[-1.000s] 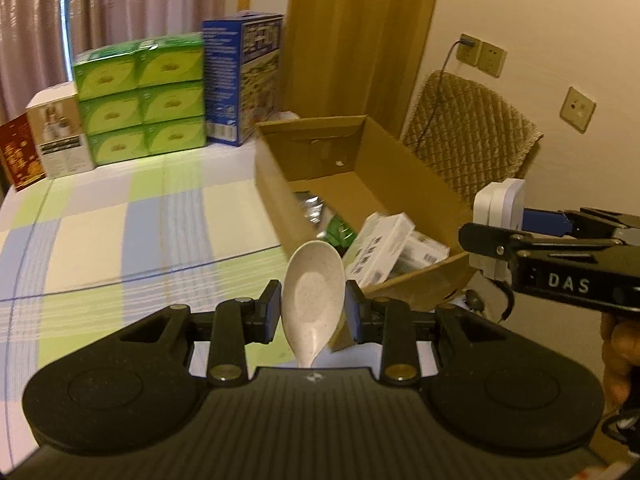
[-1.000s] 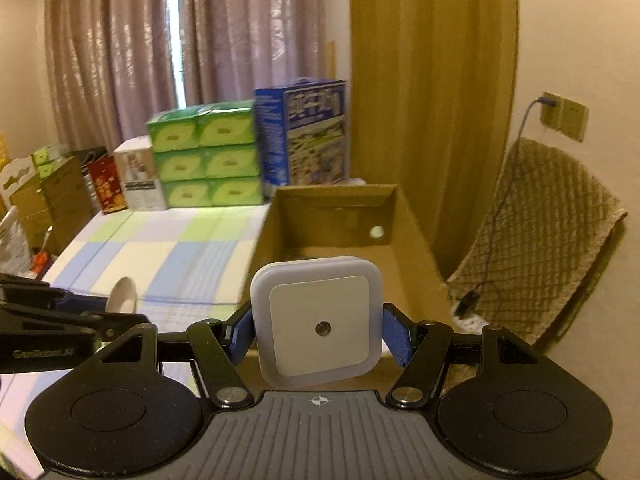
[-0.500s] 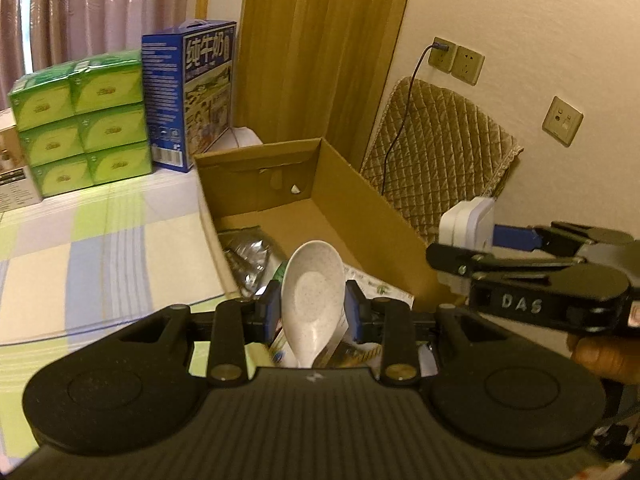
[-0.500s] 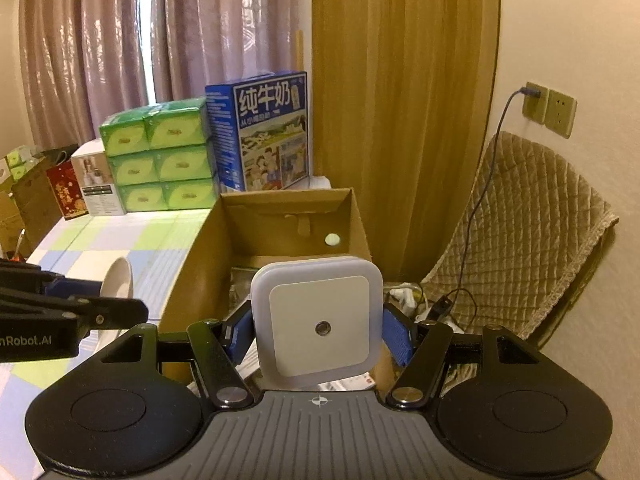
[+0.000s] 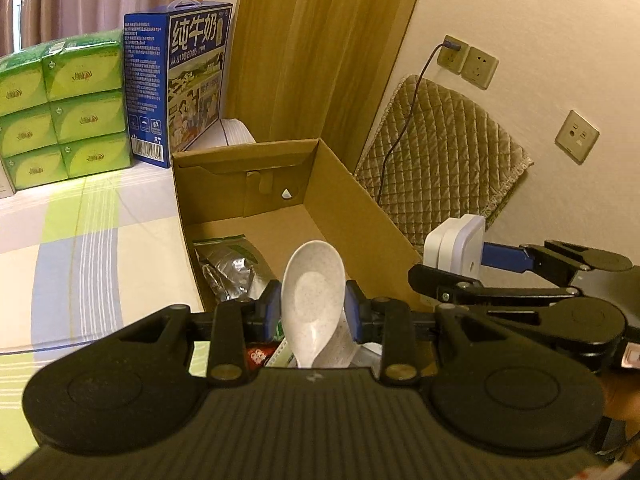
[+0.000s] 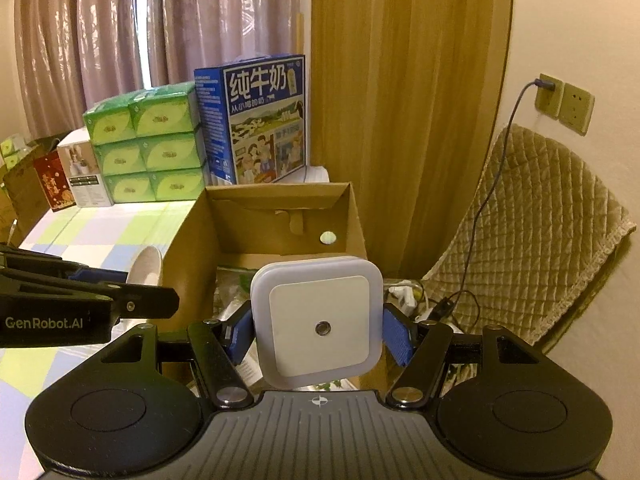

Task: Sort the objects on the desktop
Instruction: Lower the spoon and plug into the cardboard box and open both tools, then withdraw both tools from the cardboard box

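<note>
Both hands are loaded and sitting right at the cardboard box (image 5: 360, 216), so this looks like the drop-off step of the sorting job.

The left gripper (image 5: 312, 310) has its fingers clamped on a speckled white spoon (image 5: 312, 292), bowl end pointing up, dead center of the left wrist view. The spoon hangs over the near end of the box, with a silvery foil bag (image 5: 228, 264) and some other packets lying in the box below it.

The right gripper (image 6: 318, 330) is squeezing a square white night light (image 6: 318, 324) between its blue pads, flat face toward the camera, lower middle of its frame. In the left view the same light shows at the right edge, above the box's right wall or maybe just outside it; I can't tell which.

My guess for what comes next: get each item properly over the open box, lower it a bit, then let the fingers spread so it drops in. The night light probably needs nudging inward first so it doesn't clip the wall or fall toward the cables (image 6: 440, 304) and the quilted cover (image 6: 540, 232) on the right. The two grippers are near each other, so releasing one at a time seems safer.
</note>
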The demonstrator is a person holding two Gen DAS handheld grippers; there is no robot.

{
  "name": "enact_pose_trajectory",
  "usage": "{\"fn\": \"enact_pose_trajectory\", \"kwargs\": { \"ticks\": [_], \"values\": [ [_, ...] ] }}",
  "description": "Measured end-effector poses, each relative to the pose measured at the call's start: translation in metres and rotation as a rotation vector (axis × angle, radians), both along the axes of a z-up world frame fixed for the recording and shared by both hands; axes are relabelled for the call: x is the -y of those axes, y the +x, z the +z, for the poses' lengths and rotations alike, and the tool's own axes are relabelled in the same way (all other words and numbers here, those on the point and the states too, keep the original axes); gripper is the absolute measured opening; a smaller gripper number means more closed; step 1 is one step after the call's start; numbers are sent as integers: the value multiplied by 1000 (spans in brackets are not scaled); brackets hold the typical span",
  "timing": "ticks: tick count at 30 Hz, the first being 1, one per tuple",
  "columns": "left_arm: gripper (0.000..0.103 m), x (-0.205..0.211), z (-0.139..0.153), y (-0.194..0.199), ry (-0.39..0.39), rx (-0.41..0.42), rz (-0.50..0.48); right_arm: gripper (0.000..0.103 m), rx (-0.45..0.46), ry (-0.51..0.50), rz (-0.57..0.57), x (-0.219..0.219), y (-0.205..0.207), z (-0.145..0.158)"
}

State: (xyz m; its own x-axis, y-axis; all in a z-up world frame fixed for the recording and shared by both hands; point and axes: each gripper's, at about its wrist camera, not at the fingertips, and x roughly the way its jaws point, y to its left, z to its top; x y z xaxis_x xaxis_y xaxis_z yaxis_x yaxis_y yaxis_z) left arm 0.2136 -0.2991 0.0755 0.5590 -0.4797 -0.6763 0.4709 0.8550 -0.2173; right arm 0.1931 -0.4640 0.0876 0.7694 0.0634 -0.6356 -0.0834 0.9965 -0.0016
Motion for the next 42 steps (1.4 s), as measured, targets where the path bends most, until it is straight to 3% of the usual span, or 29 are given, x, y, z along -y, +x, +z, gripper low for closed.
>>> {"fn": "enact_pose_trajectory", "kwargs": {
  "ticks": [16,22,25,26,27,29,34,38,42],
  "values": [
    [27,4,2,51,-70,-5,59,63,-21,4,-7,0,38,-1],
    [36,-9,0,53,-46,0,96,63,-50,66,-3,0,48,-7],
    [49,-22,-2,45,-33,10,117,69,-35,136,15,2,54,-6],
    [60,-27,-3,40,-25,20,128,80,-22,150,20,2,55,-4],
    [66,-31,-3,35,-18,28,137,84,-4,153,13,3,54,-1],
    [82,-41,-3,23,-7,51,159,84,20,157,1,5,48,3],
    [102,-59,-5,-10,24,97,212,87,24,172,-26,10,21,7],
    [102,-63,0,-42,46,134,228,92,18,183,-51,13,-17,8],
    [102,-65,7,-72,48,120,241,95,13,185,-56,11,-56,10]
  ]
}}
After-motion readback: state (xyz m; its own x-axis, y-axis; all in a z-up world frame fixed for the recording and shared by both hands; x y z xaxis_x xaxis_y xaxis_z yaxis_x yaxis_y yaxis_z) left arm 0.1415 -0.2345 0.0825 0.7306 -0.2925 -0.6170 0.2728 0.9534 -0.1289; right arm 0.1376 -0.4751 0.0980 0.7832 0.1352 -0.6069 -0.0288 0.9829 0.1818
